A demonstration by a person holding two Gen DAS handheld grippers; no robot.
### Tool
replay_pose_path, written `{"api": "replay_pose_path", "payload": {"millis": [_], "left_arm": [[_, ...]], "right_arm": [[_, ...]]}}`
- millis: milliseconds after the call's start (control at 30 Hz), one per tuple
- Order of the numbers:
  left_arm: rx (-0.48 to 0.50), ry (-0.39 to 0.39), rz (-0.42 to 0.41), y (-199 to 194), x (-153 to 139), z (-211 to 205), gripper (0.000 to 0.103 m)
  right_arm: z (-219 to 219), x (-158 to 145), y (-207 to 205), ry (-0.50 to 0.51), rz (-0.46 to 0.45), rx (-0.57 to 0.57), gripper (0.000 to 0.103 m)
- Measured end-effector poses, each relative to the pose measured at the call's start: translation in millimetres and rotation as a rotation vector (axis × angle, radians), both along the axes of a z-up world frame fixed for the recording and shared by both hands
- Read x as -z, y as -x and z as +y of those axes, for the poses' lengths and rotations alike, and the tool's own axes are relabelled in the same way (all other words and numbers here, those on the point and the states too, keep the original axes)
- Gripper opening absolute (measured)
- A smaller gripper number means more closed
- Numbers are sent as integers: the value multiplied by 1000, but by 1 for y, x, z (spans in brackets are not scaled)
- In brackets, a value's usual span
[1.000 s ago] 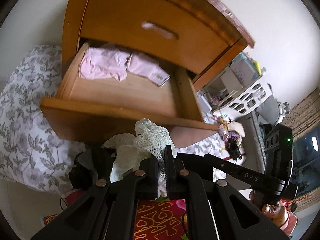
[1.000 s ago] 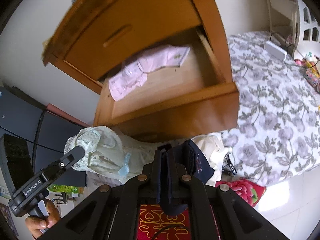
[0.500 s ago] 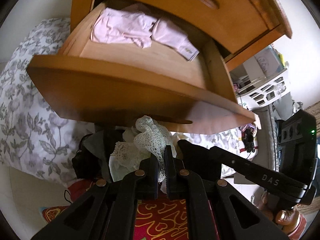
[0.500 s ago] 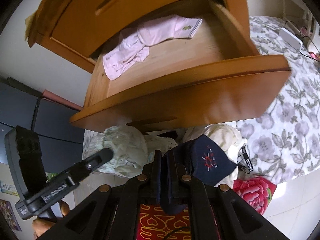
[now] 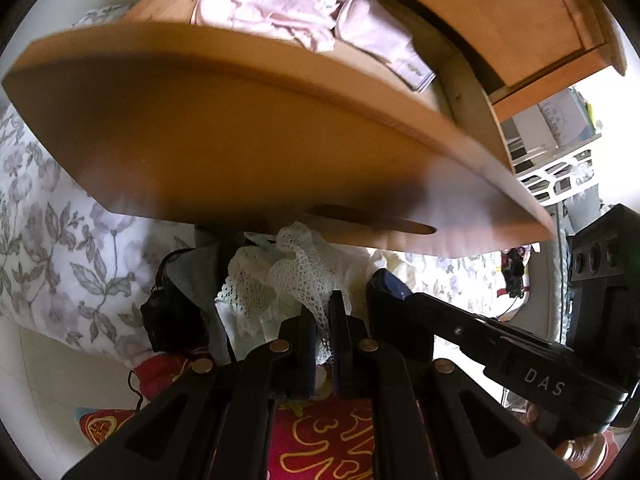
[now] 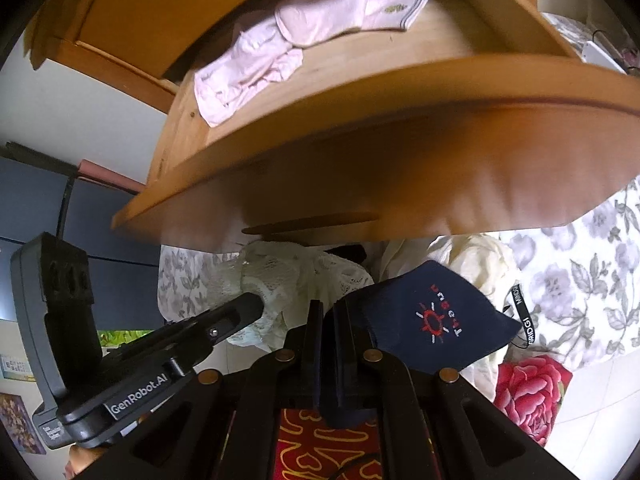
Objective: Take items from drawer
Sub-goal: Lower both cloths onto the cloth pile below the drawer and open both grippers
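In the left wrist view, the left gripper (image 5: 325, 320) is clamped on a white lace garment (image 5: 298, 276) just below the front panel of the open wooden drawer (image 5: 240, 136), and pink folded clothes (image 5: 304, 20) lie inside the drawer, toward its back. In the right wrist view, the right gripper (image 6: 329, 322) is pinched on a navy sock (image 6: 436, 316) (it has a red sun emblem), low in front of the drawer panel and over a pile of pale clothes (image 6: 476, 256) beside the floral bedsheet (image 6: 592, 280).

Our black left hand-held gripper (image 5: 325, 320) shows brass-coloured rivets; our black right hand-held gripper (image 6: 329, 322) likewise, with "DAS" and "GenRobot.AI" lettering.
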State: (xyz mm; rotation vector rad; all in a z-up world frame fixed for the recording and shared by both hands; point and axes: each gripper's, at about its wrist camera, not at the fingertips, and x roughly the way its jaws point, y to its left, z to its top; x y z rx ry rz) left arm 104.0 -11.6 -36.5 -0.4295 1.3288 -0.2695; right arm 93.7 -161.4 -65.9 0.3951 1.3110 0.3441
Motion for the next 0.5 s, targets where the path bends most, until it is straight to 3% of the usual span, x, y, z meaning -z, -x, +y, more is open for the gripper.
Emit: {"api": "replay_pose_path", "payload": {"millis": [500], "left_arm": [[15, -14, 81, -9, 34, -8, 5]], "right_arm": [[6, 31, -13, 10, 60, -16, 6]]}}
